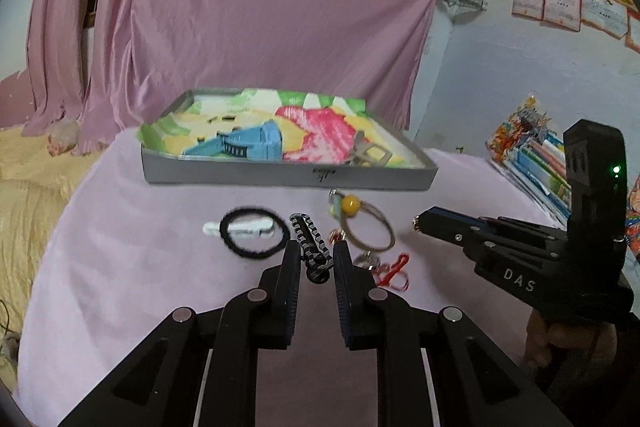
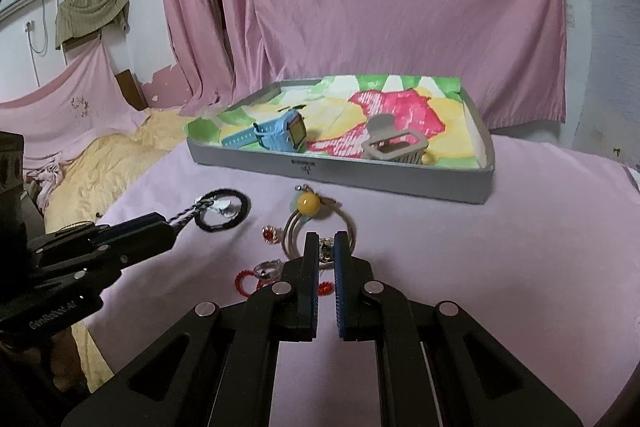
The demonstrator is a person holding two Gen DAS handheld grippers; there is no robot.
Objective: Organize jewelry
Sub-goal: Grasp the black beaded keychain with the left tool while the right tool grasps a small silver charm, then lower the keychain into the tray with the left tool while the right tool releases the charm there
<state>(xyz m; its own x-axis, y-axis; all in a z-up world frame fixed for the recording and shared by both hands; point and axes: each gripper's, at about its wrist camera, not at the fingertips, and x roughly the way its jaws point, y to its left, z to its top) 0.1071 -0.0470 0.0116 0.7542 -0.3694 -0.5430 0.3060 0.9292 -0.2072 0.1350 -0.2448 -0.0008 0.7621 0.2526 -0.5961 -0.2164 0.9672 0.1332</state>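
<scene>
My left gripper [image 1: 316, 251] is shut on a black-and-white braided bracelet [image 1: 310, 237], whose loop sticks out past the fingertips over a black hair tie [image 1: 256, 233]. My right gripper [image 2: 325, 241] is shut on a small shiny piece [image 2: 326, 249], low over a bangle with a yellow bead [image 2: 308, 203]. A red-stone ring [image 2: 269, 235], a silver ring [image 2: 268, 269] and a red cord [image 2: 244, 281] lie beside it. Behind them, a grey tray [image 2: 360, 179] with a colourful lining holds a blue watch [image 2: 280, 133] and a grey claw clip [image 2: 394, 143].
All of it rests on a pink cloth [image 1: 140, 267]. A yellow blanket [image 2: 104, 167] lies off its left edge. A stack of books [image 1: 532, 155] stands at the right. A pink curtain [image 1: 240, 7] hangs behind the tray. A small white item [image 1: 240, 227] lies under the hair tie.
</scene>
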